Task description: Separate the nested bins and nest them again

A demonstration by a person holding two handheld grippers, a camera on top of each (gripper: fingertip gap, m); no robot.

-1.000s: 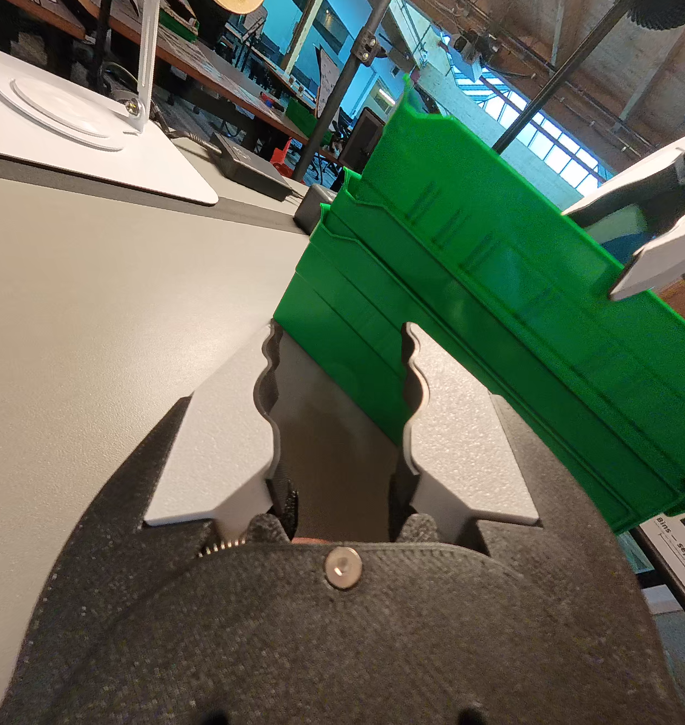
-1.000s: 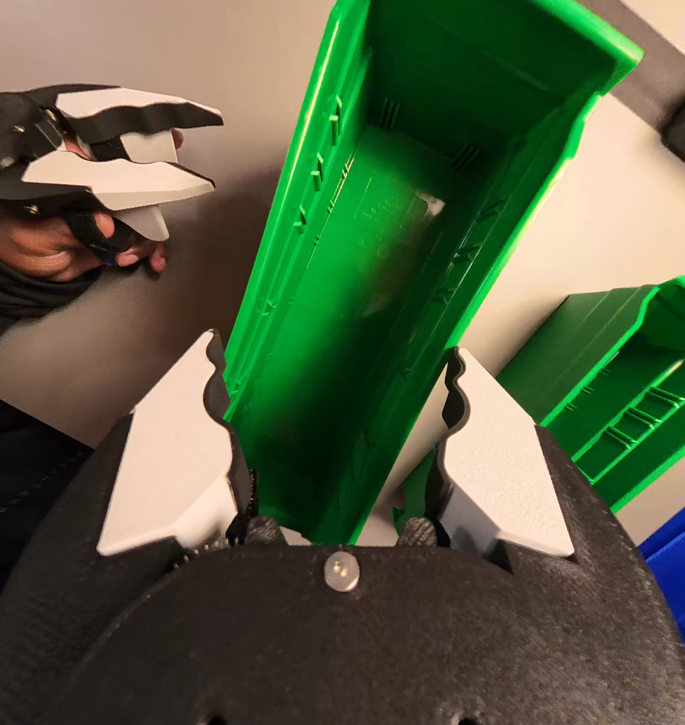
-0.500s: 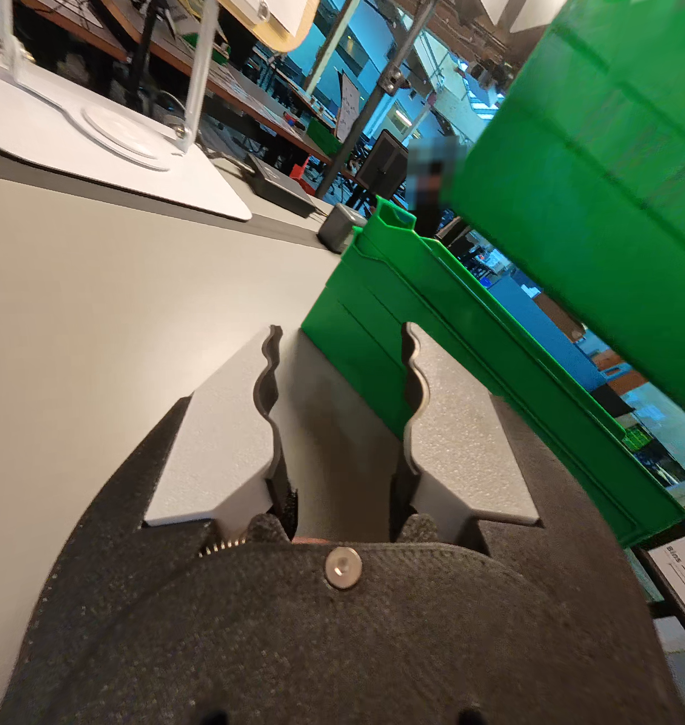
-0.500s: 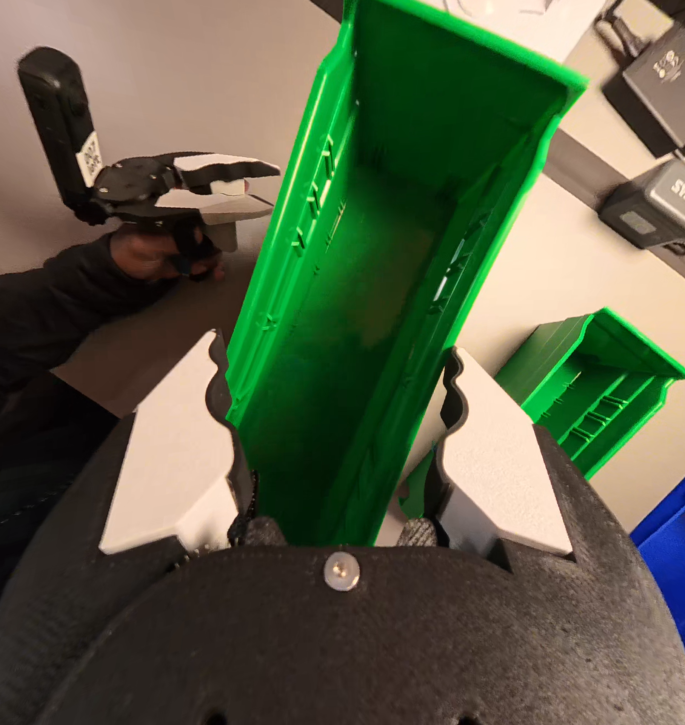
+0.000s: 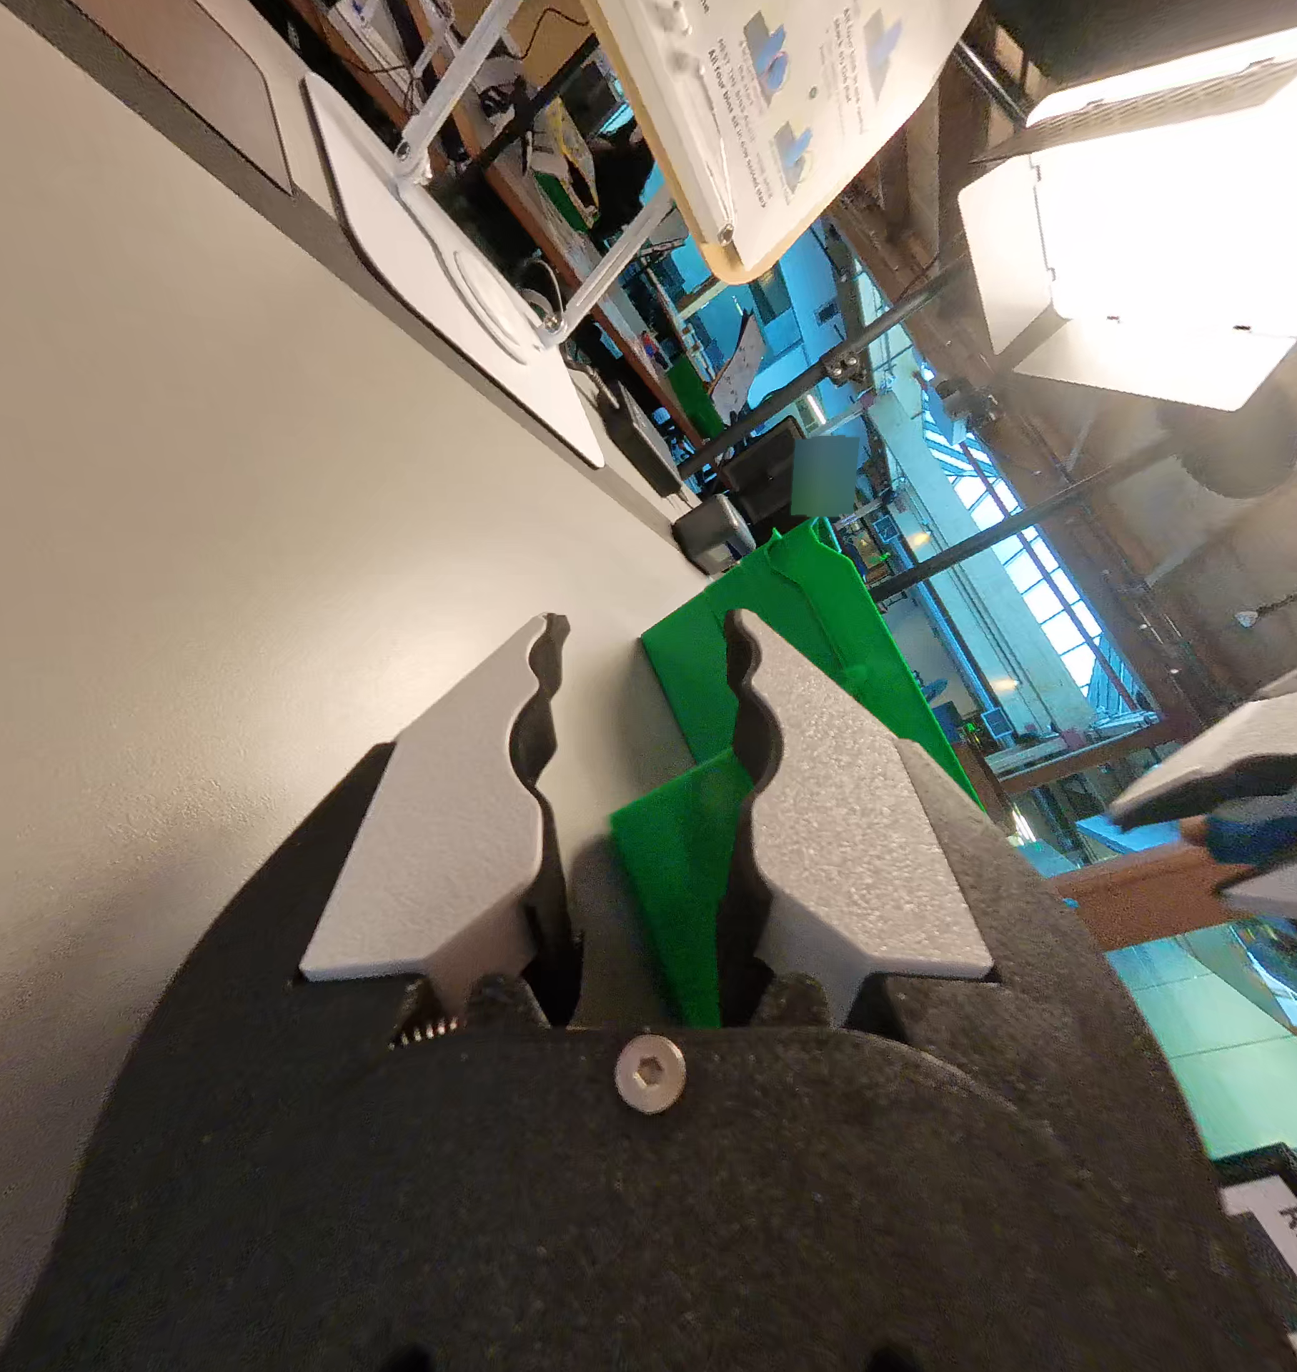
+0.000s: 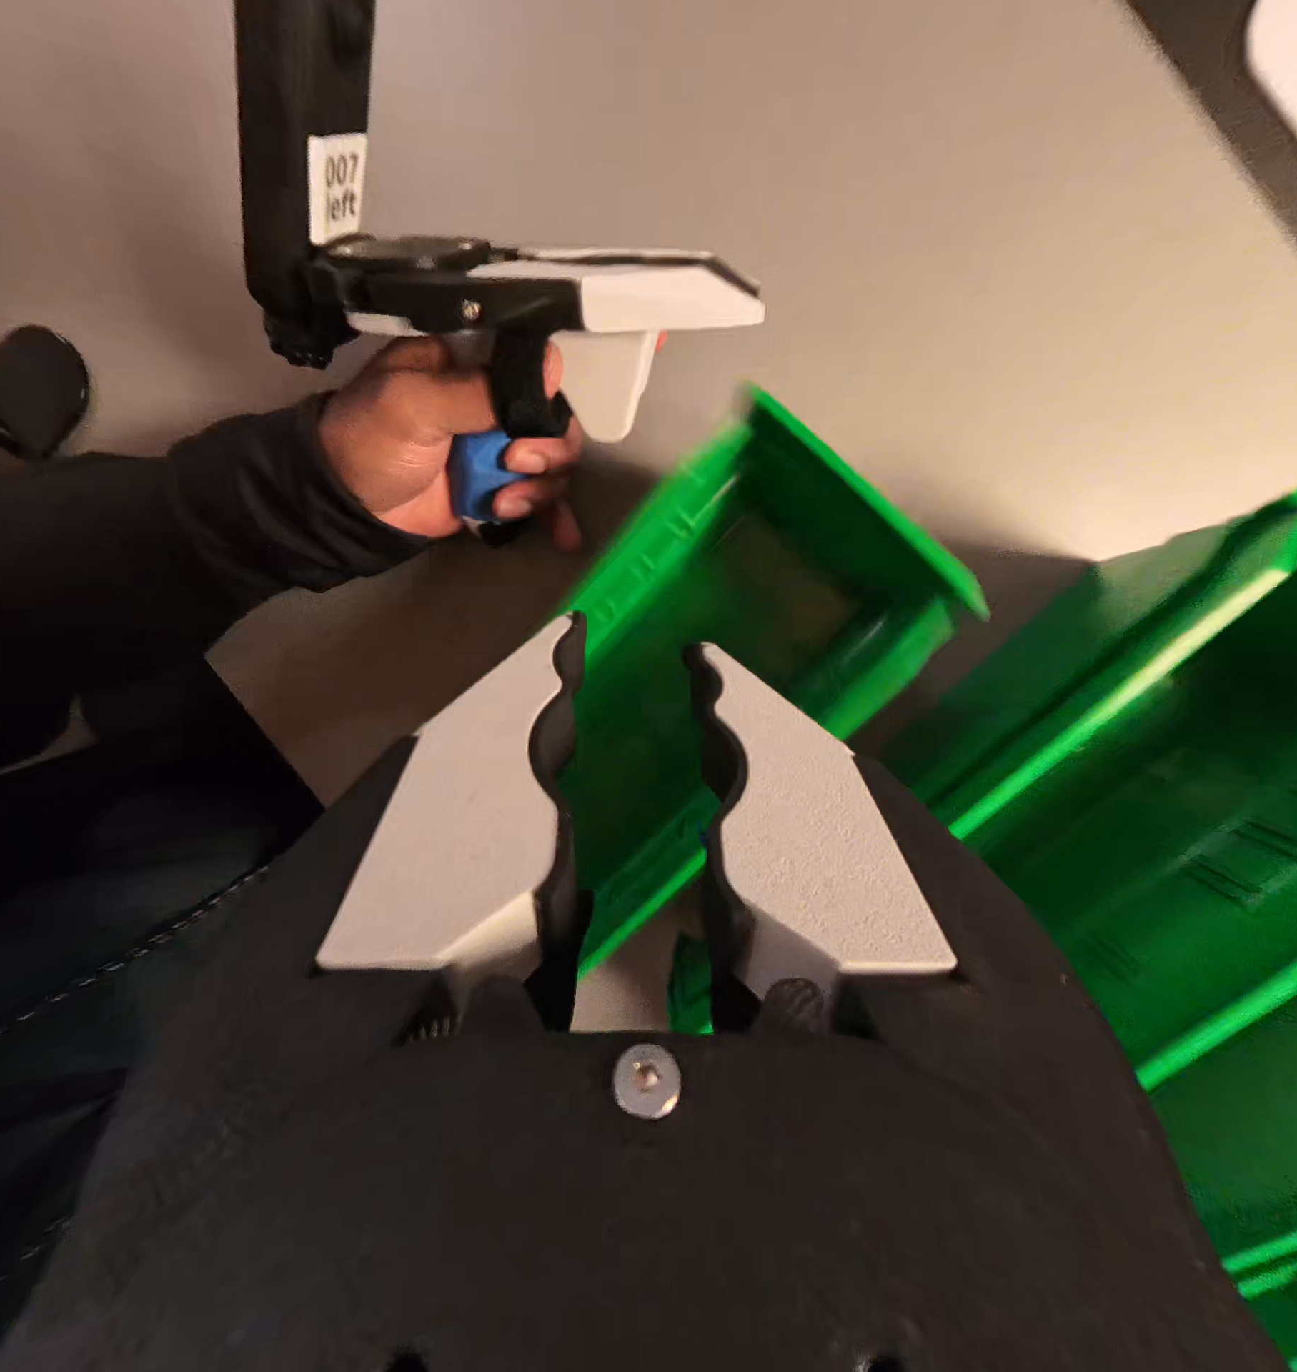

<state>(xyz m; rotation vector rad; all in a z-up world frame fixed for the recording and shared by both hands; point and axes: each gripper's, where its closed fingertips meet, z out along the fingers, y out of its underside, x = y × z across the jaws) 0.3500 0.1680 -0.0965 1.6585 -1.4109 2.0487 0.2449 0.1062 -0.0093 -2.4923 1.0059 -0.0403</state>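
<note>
1. Between the right gripper [image 6: 634, 631] fingers, held narrowly apart and clamping nothing, a green bin [image 6: 764, 616] is lying loose on the grey table [image 6: 927, 260], just left of the other bins [image 6: 1150, 779].
2. Separating seems underway (judging by layout); next, gripping a smooth, ribbed plastic wall.
3. Left gripper [image 5: 641, 631] fingers are sitting moderately open, empty.

Noted: glossy, smooth green plastic bin [image 6: 771, 594] with moulded ribs; second green plastic bin [image 6: 1150, 779], equally shiny. Pale grey tabletop [image 5: 185, 520]: matt, faintly textured. Left gripper [image 5: 641, 638]: grainy matt grey fingers [image 5: 445, 839], rough black body, bright metal screw [image 5: 649, 1073]. Right gripper [image 6: 634, 631]: same finish. Black cloth sleeve [image 6: 185, 534], matt.
</note>
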